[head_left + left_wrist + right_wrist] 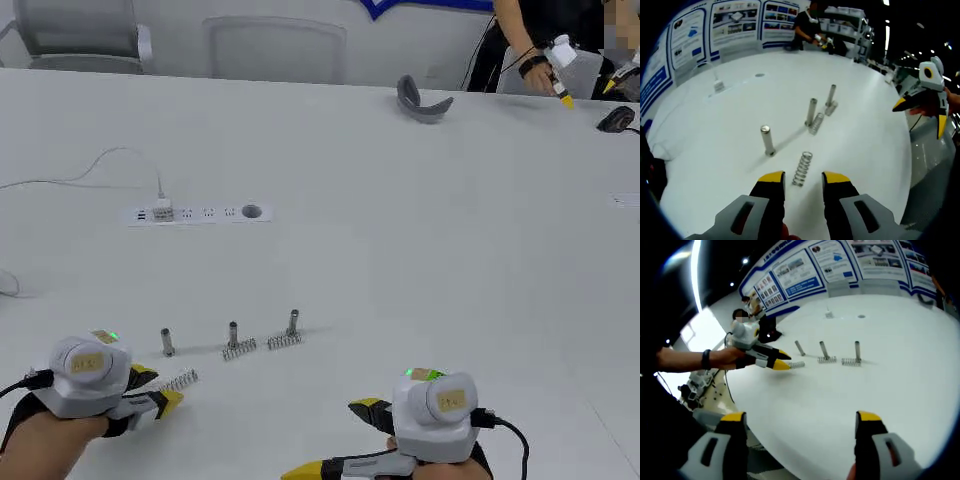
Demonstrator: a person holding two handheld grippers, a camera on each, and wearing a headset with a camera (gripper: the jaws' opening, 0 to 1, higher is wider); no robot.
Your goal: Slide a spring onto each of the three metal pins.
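Note:
Three short metal pins stand upright in a row on the white table [420, 260]: the left pin [167, 342], the middle pin [233, 335] and the right pin [293, 322]. All three are bare. One spring [239, 349] lies at the middle pin's foot and another spring [285, 341] at the right pin's foot. A third spring [181, 381] [802, 168] lies loose just ahead of my left gripper [160, 388] [804, 177], which is open with the spring's near end between its yellow tips. My right gripper [335, 440] [800, 416] is wide open over the near table edge, holding nothing.
A white power strip [195, 213] with a plug and cable lies beyond the pins. A grey curved piece [422, 100] and a black mouse [615, 120] sit at the far right. A person's hands [540, 75] hold a bottle there. Chairs [275, 45] stand behind the table.

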